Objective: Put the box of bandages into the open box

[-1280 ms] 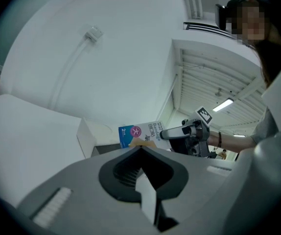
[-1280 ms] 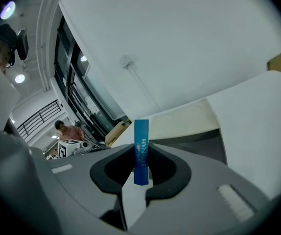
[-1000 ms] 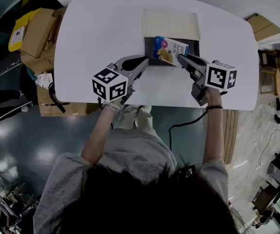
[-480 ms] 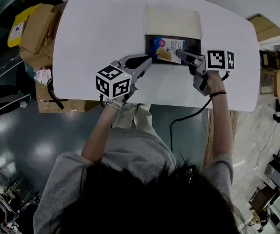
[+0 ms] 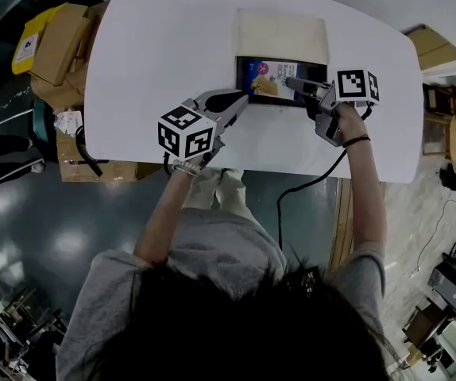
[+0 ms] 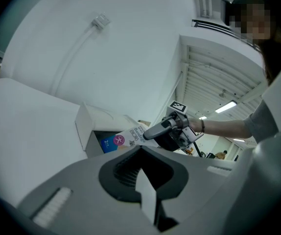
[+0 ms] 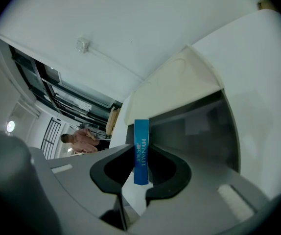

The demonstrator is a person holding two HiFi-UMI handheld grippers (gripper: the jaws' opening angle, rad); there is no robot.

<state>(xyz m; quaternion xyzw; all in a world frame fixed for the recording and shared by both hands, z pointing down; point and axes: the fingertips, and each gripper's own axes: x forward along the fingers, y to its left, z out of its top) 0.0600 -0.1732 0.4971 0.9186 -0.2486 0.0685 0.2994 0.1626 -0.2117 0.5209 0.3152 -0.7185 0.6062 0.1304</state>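
Atop white table, open box, cartons on dark floor

Workshop hall, with cardboard boxes piled beside a table.

Item: white table bearing one open box, flap raised. One box of bandages, tilted at the opening, clamped by the right hand-held gripper. Foreground: left hand-held gripper, jaws together, nothing between.
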